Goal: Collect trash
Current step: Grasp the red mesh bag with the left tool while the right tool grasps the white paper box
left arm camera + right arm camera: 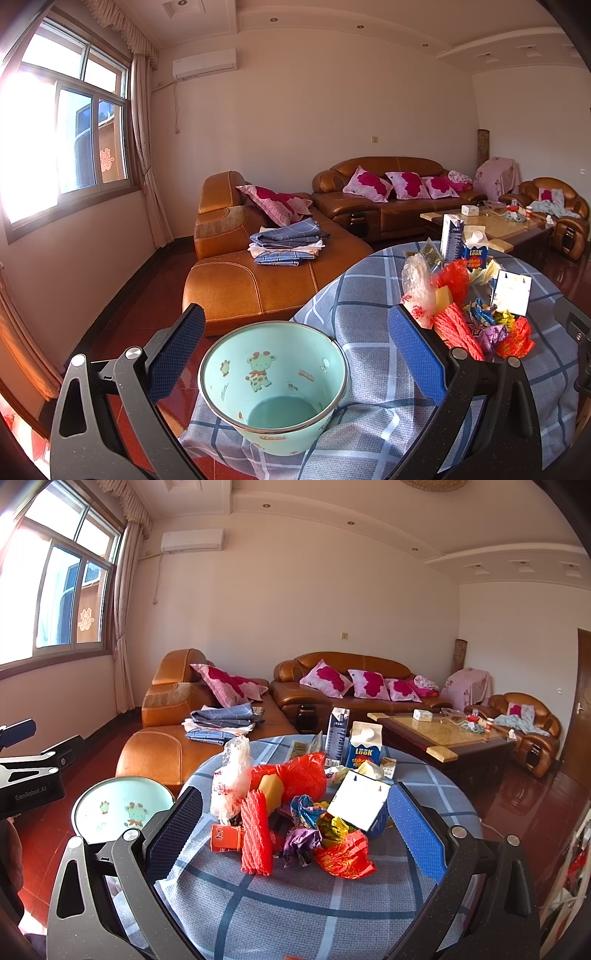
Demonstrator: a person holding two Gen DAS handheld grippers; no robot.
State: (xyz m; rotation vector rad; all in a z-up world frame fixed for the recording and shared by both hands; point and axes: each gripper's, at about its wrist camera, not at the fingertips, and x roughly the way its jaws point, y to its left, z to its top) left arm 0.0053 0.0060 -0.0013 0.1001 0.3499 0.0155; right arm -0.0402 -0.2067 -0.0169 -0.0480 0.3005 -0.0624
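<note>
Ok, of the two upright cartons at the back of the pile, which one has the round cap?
The shorter blue carton with yellow LOOK lettering and a white round cap on its sloped top; the taller carton left of it shows none.

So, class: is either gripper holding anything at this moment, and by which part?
Nothing is held. The left gripper stands open around the green bin; the right gripper stands open before the trash pile.

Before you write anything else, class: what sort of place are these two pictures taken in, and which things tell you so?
Most likely a home living room. Brown leather sofas with floral cushions line the walls, a coffee table stands before them, and an air conditioner hangs by the curtained window.
</note>
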